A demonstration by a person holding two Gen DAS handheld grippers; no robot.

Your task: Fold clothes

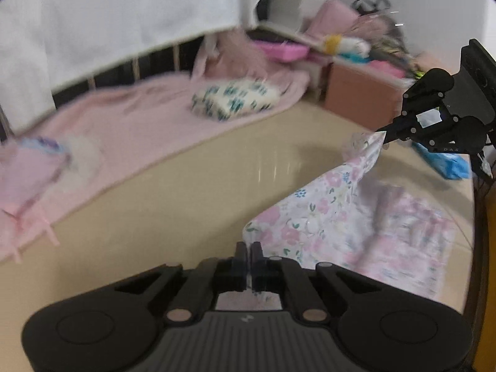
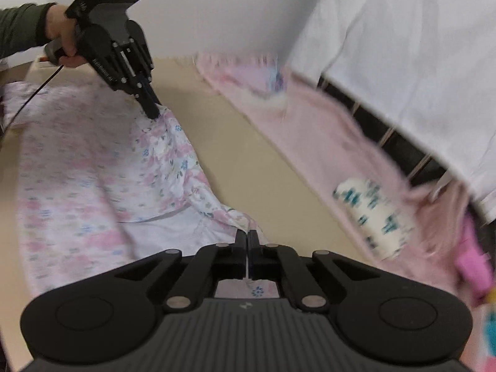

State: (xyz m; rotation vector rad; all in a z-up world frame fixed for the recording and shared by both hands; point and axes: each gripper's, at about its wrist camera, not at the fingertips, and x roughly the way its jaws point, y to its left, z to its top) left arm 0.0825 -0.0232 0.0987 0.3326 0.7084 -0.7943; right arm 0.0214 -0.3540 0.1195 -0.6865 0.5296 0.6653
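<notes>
The left gripper [image 1: 248, 249] is pinching one edge of the floral garment [image 1: 356, 217] with its fingers pressed together, and the right gripper [image 2: 247, 237] is doing the same further along that edge — cloth is showing through the gap behind both pairs of fingers. Between the two grips the fabric is lifting off the beige surface [image 1: 186, 192] in a raised ridge, while the rest of it is lying spread out flat, so a fold looks to be under way, though how far along I cannot judge.

The risk I am seeing is in the thin bite each gripper has: if the two hands are pulling apart or rising unevenly, a corner could be slipping free and the edge would be dropping crooked. The slack middle could also be bunching under itself.

A hand [image 2: 63, 35] in a dark sleeve is holding the left tool. Open beige room is lying beside the garment — beyond it a pink blanket [image 1: 130, 124] is crowding the far edge, with a folded patterned bundle [image 1: 235, 97] resting on it.
</notes>
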